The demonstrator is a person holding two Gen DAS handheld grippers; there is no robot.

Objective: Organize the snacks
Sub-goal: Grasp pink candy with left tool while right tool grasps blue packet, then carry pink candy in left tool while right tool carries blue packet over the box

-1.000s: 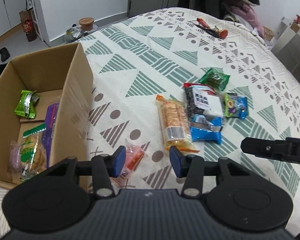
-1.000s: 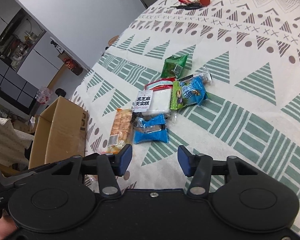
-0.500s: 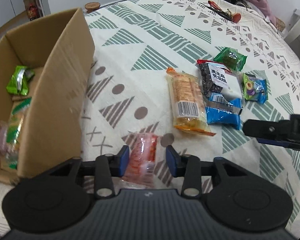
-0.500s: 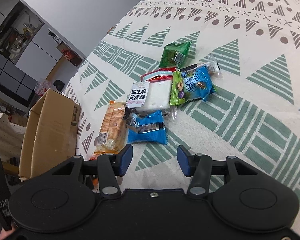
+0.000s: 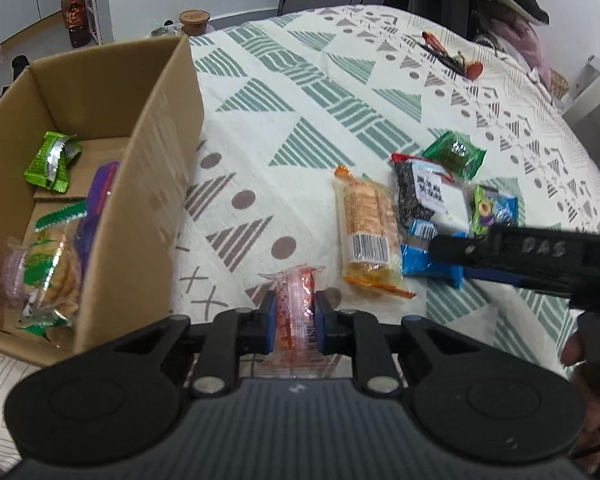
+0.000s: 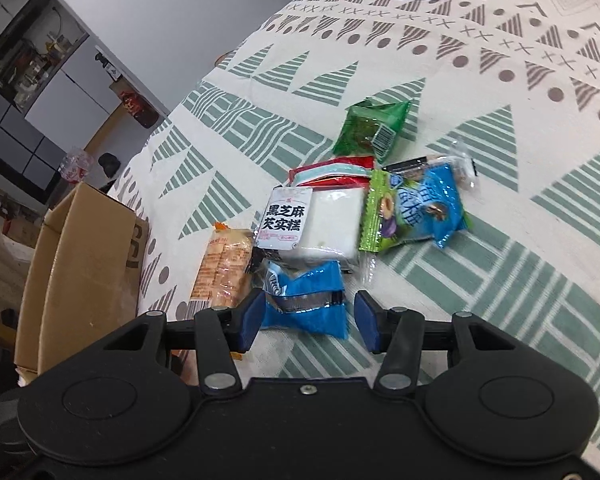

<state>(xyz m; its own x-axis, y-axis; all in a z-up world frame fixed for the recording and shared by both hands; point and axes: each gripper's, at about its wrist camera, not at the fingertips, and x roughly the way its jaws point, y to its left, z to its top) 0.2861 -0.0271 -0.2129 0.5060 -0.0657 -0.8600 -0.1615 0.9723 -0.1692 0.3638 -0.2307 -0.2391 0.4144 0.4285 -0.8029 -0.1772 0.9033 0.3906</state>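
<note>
Red snack packet [image 5: 296, 312] pinched by closing left fingers [image 5: 269, 322]; right fingers [image 6: 367, 320] spread.

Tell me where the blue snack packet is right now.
In the right wrist view the blue snack packet lies on the tablecloth between the open right gripper fingers, just below the white cake packet.

**Open cloth in the middle, box wall on the left**

The tall near wall of the cardboard box [image 5: 140, 184] stands just left of the left gripper [image 5: 294, 320]; only its open top gives entry. Between box and snack cluster [image 5: 428, 208] the patterned tablecloth [image 5: 284, 112] lies bare. The right gripper [image 5: 540, 256] reaches across over the cluster's near edge, barring that side. Keys [image 5: 452, 56] lie well apart.
</note>
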